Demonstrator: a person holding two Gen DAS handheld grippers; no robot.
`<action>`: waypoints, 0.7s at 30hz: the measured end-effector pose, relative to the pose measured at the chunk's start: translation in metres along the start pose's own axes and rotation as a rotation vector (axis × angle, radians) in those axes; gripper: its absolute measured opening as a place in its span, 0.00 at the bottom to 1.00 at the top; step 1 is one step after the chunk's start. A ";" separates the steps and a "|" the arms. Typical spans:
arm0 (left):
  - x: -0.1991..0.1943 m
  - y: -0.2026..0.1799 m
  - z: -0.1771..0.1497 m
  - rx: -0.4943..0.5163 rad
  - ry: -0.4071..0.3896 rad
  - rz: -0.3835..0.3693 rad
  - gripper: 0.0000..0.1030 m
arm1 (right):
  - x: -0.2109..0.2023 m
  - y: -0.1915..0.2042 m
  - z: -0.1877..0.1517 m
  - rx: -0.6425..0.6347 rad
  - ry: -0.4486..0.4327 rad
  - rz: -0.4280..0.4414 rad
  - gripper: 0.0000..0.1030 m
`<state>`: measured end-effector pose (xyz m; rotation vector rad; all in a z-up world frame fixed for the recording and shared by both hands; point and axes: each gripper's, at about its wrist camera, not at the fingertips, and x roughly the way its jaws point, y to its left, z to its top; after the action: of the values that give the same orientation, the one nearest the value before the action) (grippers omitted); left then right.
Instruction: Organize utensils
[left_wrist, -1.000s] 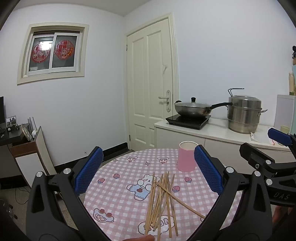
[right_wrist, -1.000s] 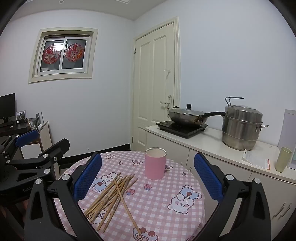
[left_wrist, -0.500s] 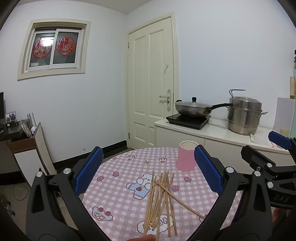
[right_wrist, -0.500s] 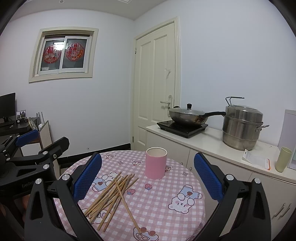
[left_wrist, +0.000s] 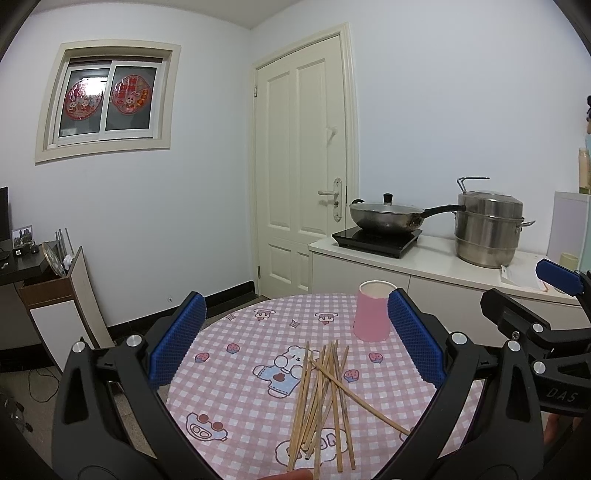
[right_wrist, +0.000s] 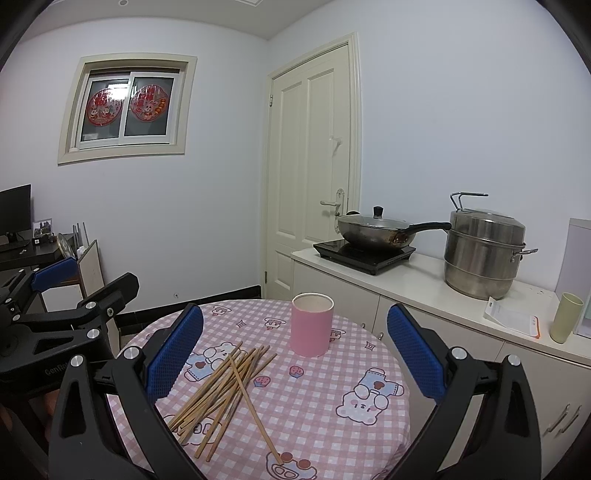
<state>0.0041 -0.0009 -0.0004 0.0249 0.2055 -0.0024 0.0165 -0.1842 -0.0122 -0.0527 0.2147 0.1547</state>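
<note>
Beside pink cup (right_wrist: 312, 324), chopsticks (right_wrist: 221, 387) unmoved

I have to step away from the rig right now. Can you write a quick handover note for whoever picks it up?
Left gripper: open, empty, above the table.
Right gripper: open, empty, also raised.
Chopsticks: loose pile flat on the checked cloth, one lying crosswise over the rest.
Pink cup: upright beyond the pile, no chopsticks visible in it.
Done: nothing yet.
Left: probably gather the chopsticks into the cup.

Wooden chopsticks (left_wrist: 321, 398) lie scattered on the checked round table (left_wrist: 236, 369), a pink cup (left_wrist: 371, 312) standing just beyond them.
</note>
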 end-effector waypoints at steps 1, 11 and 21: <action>-0.001 0.000 0.000 0.001 -0.001 -0.001 0.94 | 0.000 0.000 0.000 0.000 0.000 0.000 0.93; -0.003 0.000 0.001 0.005 -0.008 0.001 0.94 | 0.001 0.003 -0.003 -0.001 0.000 0.000 0.93; -0.003 0.001 0.002 0.001 -0.008 0.001 0.94 | 0.001 0.003 -0.002 -0.004 -0.001 -0.001 0.93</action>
<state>0.0014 0.0005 0.0020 0.0257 0.1976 -0.0020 0.0168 -0.1807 -0.0148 -0.0563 0.2134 0.1544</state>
